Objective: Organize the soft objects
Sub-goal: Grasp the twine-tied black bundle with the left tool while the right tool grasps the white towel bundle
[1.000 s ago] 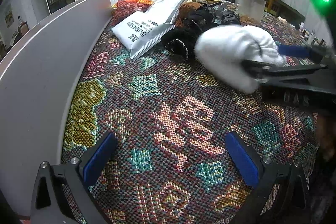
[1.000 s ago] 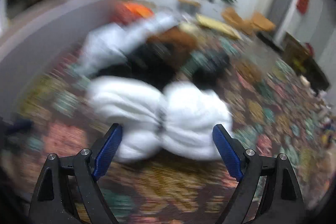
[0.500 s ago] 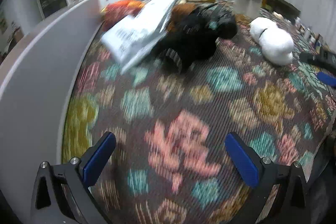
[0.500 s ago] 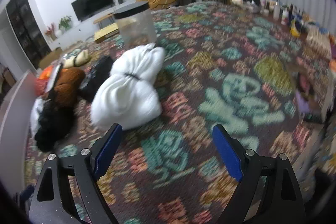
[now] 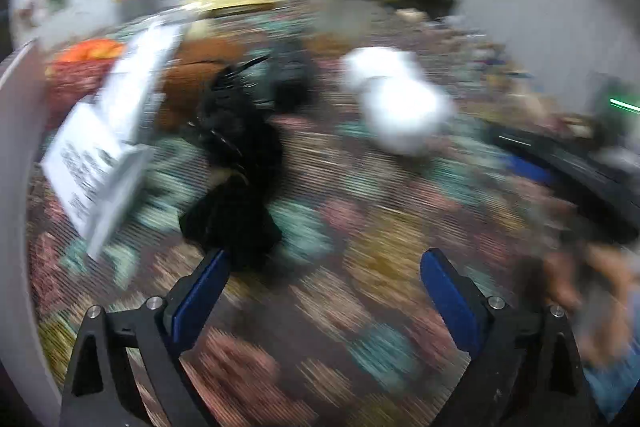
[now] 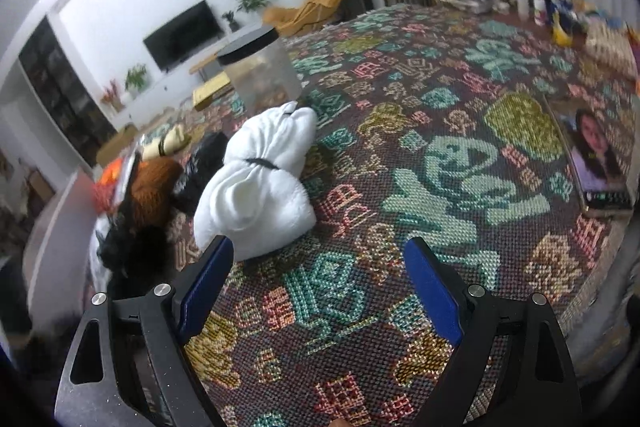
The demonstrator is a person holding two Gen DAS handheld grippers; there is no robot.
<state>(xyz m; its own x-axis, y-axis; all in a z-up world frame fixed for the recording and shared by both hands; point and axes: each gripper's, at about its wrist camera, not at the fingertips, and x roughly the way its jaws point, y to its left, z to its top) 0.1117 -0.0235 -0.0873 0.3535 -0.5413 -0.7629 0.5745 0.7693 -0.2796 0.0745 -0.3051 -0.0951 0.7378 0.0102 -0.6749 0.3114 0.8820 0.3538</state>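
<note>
Clutter (image 6: 148,195) flanks white bundle (image 6: 256,187); right gripper (image 6: 320,279) released, left gripper (image 5: 324,287) closing, empty.

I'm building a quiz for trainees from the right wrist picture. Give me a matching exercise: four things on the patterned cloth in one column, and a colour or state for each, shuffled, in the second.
Things:
1. bundle
2. container
3. phone
4. furry item

Descriptions:
A. brown
B. clear with a black lid
C. white, cinched by a dark band
D. lying flat, screen lit with a portrait

Pairs: 1-C, 2-B, 3-D, 4-A
</note>
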